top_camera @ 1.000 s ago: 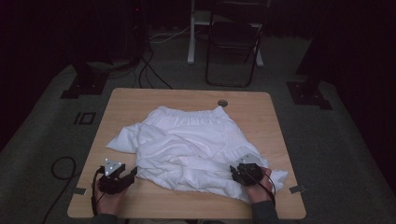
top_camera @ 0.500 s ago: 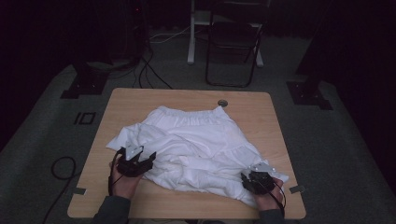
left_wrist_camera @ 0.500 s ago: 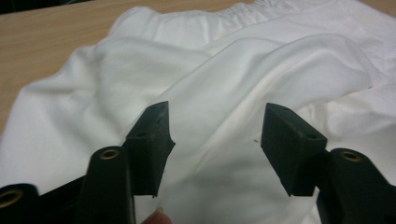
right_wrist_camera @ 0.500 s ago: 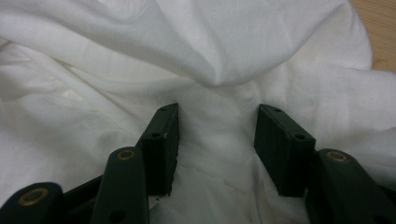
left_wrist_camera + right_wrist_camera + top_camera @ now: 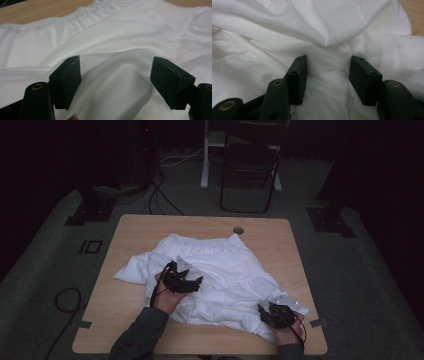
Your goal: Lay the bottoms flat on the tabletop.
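Left tongs have moved in from the bench edge onto the middle of the white garment, jaws apart over a raised fold; right tongs have stayed at the near-right hem, jaws apart around bunched cloth, not clamped. Looks like a regrip for smoothing or folding; the garment lies crumpled mid-bench. No containers on the bench.

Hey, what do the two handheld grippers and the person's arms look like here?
Both the left gripper and the right gripper are black, each topped by a grey three-cornered plate and trailing a dark cable. Their blocky black jaws hang on arms with brass-coloured rivets. The left forearm wears a dark grey sleeve.
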The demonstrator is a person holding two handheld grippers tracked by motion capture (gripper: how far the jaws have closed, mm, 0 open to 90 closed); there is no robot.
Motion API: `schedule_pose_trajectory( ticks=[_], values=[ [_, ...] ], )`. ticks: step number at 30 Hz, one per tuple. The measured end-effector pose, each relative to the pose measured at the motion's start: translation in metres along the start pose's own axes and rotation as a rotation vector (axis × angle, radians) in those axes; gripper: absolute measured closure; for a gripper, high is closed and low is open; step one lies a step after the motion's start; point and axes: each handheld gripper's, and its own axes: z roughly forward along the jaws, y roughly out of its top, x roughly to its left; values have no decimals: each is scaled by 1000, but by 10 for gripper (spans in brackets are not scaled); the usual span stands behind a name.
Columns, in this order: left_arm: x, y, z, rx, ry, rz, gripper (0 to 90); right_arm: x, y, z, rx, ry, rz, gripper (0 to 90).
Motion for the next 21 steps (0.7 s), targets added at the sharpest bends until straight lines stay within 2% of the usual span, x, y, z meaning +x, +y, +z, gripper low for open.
schedule_pose_trajectory(
  ticks=[1, 2, 3, 6, 7, 9, 10, 11, 14, 16, 19, 20, 21],
  values=[
    [-2, 1, 3, 5, -3, 6, 252, 0, 0, 0, 0, 0, 0, 480],
    [-6, 2, 14, 28, -1, 14, 252, 0, 0, 0, 0, 1, 1, 480],
    [-6, 2, 14, 28, -1, 14, 252, 0, 0, 0, 0, 1, 1, 480],
    [-10, -3, 30, 117, 48, 40, 255, 0, 0, 0, 0, 2, -1, 480],
    [-10, -5, 33, 159, 62, 37, 300, 0, 0, 0, 0, 3, 1, 479],
    [-11, -10, 35, 190, 68, 38, 428, -1, 0, 0, 1, 6, 5, 480],
    [-10, -14, 35, 206, 64, 56, 613, -1, 0, 0, 0, 9, 5, 480],
    [-9, -16, 34, 208, 65, 60, 613, -1, 0, 0, 0, 9, 5, 480],
    [-3, -24, 20, 180, 77, 42, 761, -1, 0, 0, 2, 6, 8, 480],
    [2, -32, 8, 164, 101, 36, 810, -1, 0, 0, 2, 7, 7, 480],
    [14, -46, -13, 143, 151, 3, 815, -1, 0, 0, 3, 6, 6, 481],
    [23, -56, -27, 140, 189, -20, 821, -1, 0, 0, 3, 6, 7, 481],
    [23, -56, -27, 140, 189, -20, 822, -1, 0, 0, 3, 6, 7, 481]
  ],
)
